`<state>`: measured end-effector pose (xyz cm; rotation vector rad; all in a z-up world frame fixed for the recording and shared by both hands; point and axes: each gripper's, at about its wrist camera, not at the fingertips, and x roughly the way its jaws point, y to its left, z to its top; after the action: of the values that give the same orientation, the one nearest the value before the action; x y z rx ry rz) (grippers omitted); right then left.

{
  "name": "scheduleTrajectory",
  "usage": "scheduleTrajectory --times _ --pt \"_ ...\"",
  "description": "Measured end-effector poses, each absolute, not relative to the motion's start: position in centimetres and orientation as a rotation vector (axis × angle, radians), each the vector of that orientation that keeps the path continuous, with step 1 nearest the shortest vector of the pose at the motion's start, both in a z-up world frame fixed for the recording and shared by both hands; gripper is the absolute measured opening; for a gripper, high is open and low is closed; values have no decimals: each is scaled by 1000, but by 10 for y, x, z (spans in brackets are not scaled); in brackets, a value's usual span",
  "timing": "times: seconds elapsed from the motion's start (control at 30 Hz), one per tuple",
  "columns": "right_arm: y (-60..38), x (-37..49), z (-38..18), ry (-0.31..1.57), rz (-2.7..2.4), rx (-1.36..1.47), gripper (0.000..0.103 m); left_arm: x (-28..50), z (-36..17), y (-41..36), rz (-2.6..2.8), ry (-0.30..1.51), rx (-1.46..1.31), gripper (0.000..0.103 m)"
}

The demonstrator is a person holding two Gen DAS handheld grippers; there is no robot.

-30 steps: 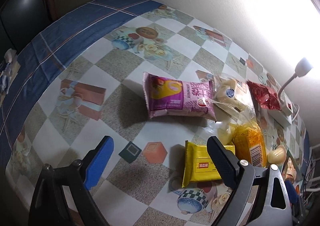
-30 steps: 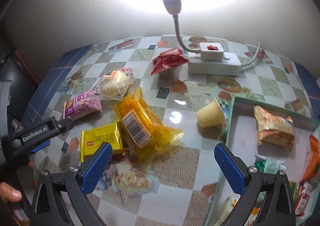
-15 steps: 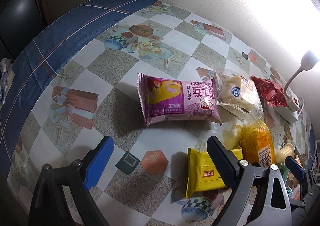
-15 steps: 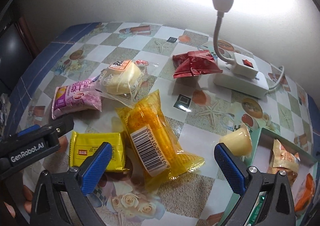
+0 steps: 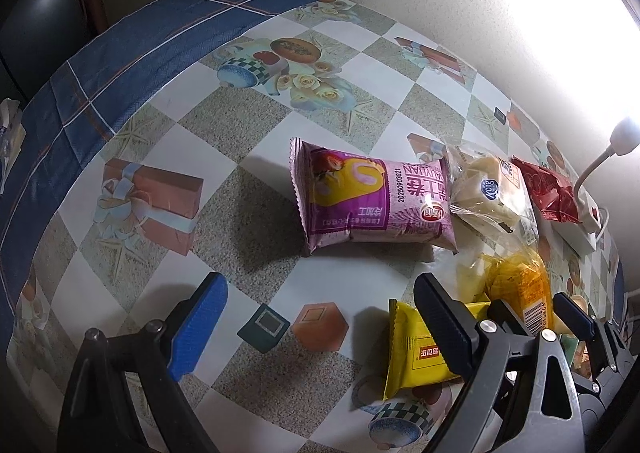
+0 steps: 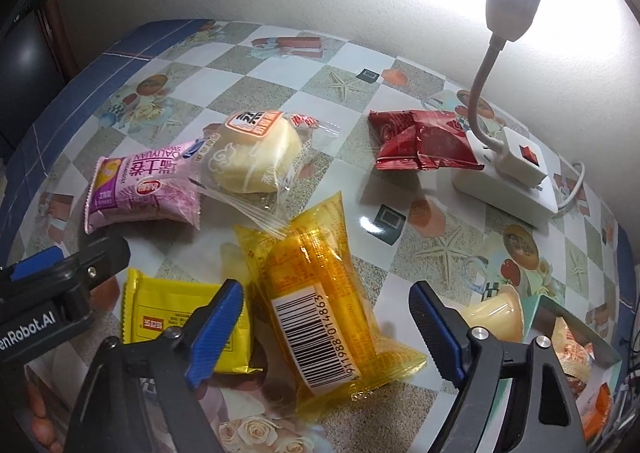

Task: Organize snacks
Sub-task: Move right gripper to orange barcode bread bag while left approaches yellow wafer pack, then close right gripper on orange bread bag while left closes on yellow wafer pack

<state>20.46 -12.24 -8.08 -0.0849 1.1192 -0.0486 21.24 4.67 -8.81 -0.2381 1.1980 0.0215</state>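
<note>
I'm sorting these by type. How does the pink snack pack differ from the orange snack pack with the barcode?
The pink snack pack is opaque with printed pictures; the orange snack pack is translucent and shows a barcode label. The pink one lies at the pile's far left edge, clear of the grippers; the orange one lies between the open right gripper's fingers. Both lie flat, sealed.

Left hand-held gripper (image 5: 320, 317) hangs spread wide before pink snack pack (image 5: 372, 201).

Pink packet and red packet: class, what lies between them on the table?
The clear-wrapped bun lies between the pink packet and the red packet, overlapping the pink one; the right wrist view shows it.
</note>
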Motion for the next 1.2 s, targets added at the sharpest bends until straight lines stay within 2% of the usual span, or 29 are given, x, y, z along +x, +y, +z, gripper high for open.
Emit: scheduleTrajectory --times 0.07,0.13,0.2,0.33,0.4,0.9,1.2 --pt "-123 204 -81 1121 -45 -73 84 212 -88 46 17 1198 -238 94" --pt "-125 203 -81 1120 -36 -51 78 212 -87 44 4 1198 -235 94" --pt "-126 201 -80 1121 -29 -27 67 212 -86 42 -5 1198 -228 94" --pt "-127 197 -78 1122 -28 -15 63 212 -85 35 -38 1201 -207 94" --pt "-129 194 -79 1127 -32 -12 56 212 -85 33 -47 1203 -197 94" --pt "-142 157 -77 1148 -92 54 52 211 -83 15 -176 1230 -117 94" --pt "-151 130 -76 1173 -114 139 52 203 -84 -4 -292 1255 31 94"
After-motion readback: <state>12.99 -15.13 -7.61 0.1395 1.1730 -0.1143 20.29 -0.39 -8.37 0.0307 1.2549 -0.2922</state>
